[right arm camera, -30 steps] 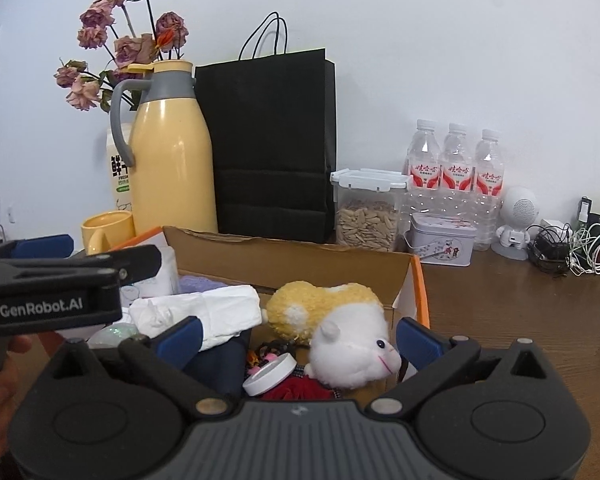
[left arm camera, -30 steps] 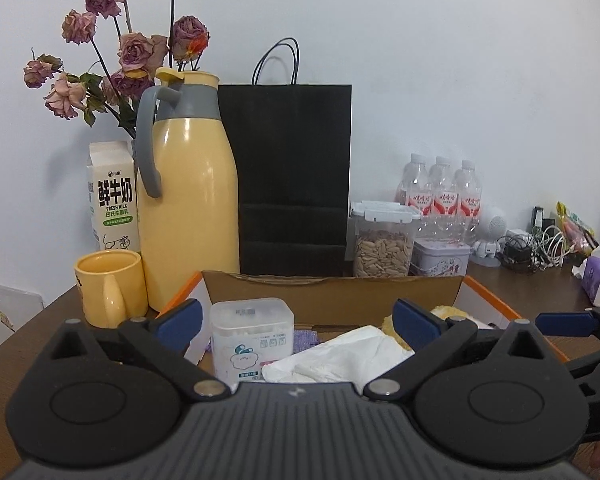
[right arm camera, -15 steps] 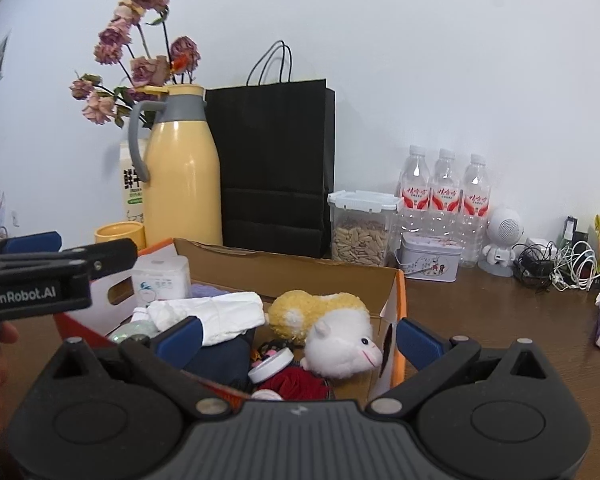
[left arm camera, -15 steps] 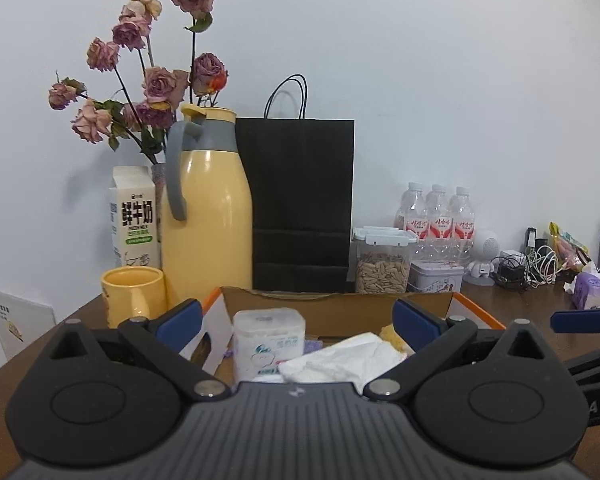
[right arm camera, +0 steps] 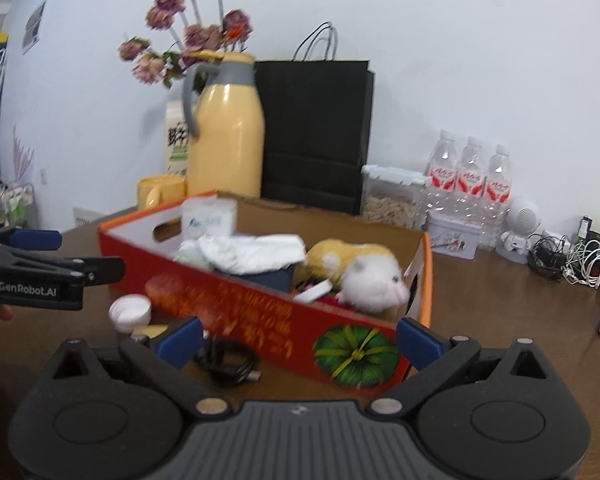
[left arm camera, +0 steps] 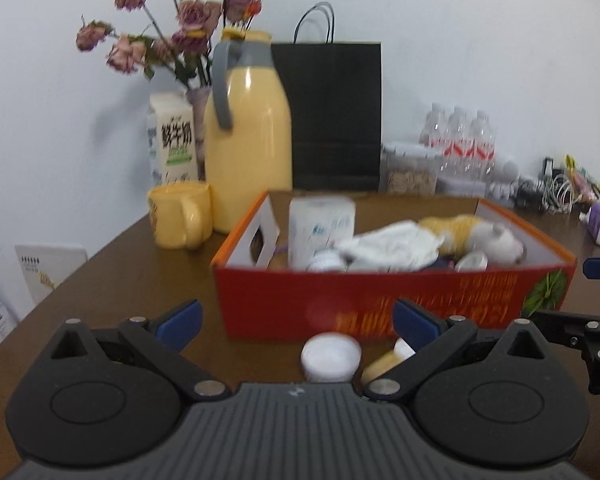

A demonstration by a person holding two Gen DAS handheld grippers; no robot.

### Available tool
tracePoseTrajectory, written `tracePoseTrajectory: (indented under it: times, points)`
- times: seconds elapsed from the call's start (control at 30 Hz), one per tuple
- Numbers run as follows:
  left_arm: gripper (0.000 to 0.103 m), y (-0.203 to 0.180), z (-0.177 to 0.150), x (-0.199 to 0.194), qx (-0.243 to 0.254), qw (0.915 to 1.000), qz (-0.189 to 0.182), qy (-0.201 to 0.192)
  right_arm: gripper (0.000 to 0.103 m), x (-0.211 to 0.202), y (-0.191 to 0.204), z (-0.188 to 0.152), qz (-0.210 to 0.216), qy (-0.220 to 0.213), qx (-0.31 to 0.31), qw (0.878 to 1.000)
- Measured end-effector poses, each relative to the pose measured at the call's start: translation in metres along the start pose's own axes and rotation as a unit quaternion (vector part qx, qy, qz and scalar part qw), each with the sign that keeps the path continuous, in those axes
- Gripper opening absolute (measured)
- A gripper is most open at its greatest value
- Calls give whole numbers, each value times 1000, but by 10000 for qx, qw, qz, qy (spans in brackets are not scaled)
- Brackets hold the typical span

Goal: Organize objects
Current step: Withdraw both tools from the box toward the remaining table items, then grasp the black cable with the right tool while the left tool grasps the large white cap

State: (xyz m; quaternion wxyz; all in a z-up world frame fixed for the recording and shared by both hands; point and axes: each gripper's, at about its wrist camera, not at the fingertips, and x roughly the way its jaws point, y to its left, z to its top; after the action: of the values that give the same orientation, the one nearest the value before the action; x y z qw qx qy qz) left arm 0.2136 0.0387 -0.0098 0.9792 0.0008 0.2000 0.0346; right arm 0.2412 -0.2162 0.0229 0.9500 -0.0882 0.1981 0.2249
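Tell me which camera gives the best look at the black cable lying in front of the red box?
The right wrist view. There the black cable lies coiled on the table in front of the red box, just ahead of the right hand-held gripper. In the left wrist view I cannot find it; only a white cap shows there.

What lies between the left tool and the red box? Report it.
In the left wrist view, a white-capped jar and a small yellow bottle lie on the table before the red box, between the left tool's open fingers.
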Motion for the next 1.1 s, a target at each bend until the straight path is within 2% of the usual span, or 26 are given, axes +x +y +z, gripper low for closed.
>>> tracePoseTrajectory:
  times: [0.17,0.4,0.57,0.8,0.87,0.93,1.1]
  points:
    - [103,18,-11,-3,-190,9993,149,293,103,4,12,-12,130,308,-136,9993]
    - [103,34,-9,-6,-570,9977,252,272,102,19,22,-17,235,651,-57,9976]
    - [103,35,-10,-5,-577,9972,277,376,92,38,32,-11,293,810,81,9963]
    - [103,35,-10,-7,-573,9974,213,389,78,59,37,-5,135,948,345,9948]
    - [103,35,-10,-7,-577,9974,204,384,68,62,38,-5,138,980,389,9943]
    - [103,35,-10,-7,-576,9974,203,386,63,64,38,-4,164,1012,445,9937]
    - [103,34,-10,-6,-572,9973,219,412,53,68,40,-4,269,1077,515,9925]
